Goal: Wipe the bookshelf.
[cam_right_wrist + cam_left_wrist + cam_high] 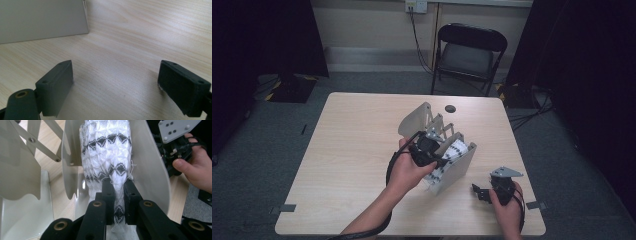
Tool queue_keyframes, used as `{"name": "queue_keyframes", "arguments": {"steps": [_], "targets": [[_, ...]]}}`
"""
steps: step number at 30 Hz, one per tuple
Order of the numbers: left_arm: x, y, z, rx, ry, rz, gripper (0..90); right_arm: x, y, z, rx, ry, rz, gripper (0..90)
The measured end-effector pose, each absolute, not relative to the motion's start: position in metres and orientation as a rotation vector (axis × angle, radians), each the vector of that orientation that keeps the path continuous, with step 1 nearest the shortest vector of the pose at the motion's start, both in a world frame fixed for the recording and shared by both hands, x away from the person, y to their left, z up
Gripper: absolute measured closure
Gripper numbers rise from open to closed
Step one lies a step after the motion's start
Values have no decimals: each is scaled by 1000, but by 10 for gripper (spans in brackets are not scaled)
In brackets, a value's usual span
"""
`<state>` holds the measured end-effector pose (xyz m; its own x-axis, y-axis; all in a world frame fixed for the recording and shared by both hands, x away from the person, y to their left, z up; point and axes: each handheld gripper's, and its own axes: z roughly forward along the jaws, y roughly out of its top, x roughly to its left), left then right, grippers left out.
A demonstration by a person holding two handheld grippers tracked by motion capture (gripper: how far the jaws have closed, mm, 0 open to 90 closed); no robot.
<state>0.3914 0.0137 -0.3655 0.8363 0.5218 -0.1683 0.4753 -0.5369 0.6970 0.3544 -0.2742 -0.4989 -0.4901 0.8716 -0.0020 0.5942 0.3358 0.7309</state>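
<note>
Pale wood table (352,150), dim room, folding chair (469,50) behind. White knit cloth with black diamonds (107,152) stands on edge in the end slot of the grey accordion rack (457,167) — long axis running straight ahead of my left gripper (117,195), jaws pinched onto its near edge. Right gripper (116,85) idle — wide open over bare wood, beside the rack.

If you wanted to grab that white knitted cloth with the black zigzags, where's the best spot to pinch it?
Pinch the upper folded edge of the knitted cloth, coming from above. It stands on edge in a narrow slot between two plates of the grey rack, so its sides are walled off and only the top is free. The left gripper already clamps it there.
</note>
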Motion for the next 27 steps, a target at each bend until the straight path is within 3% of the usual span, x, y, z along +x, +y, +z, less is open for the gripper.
{"name": "queue_keyframes", "arguments": {"steps": [27], "targets": [[387, 12, -456, 2309, 779, 14, 822, 354, -274, -499, 1292, 2212, 961, 124]]}}
